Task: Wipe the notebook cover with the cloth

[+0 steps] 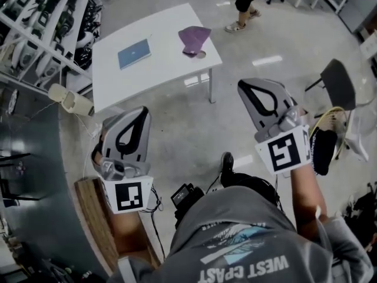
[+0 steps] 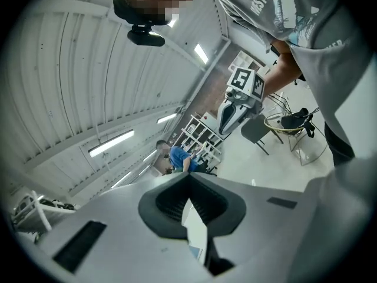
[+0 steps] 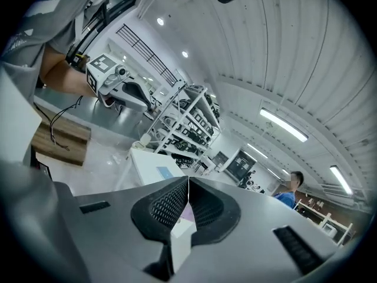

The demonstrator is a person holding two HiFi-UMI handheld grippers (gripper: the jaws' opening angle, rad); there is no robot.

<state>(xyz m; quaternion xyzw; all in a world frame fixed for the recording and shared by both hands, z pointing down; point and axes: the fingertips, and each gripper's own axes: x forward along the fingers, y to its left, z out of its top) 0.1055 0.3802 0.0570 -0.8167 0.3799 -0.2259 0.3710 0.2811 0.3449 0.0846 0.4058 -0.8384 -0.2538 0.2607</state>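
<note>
Across the floor stands a white table (image 1: 171,69). On it lie a blue notebook (image 1: 134,53) toward the left and a crumpled purple cloth (image 1: 193,39) toward the right. Both grippers are held over the floor, well short of the table. My left gripper (image 1: 143,111) is shut and empty, and so is my right gripper (image 1: 243,85). The right gripper view shows its jaws (image 3: 188,181) touching, with the table (image 3: 141,161), the notebook (image 3: 164,172) and a bit of the cloth (image 3: 188,213) beyond. The left gripper view shows its tips (image 2: 189,175) together, nothing between them.
Shelving racks (image 1: 41,22) full of equipment line the left side. A black chair (image 1: 339,84) stands at the right. A wooden board (image 1: 94,217) lies on the floor at the lower left. A person (image 1: 244,5) stands beyond the table. Bare concrete floor separates me from the table.
</note>
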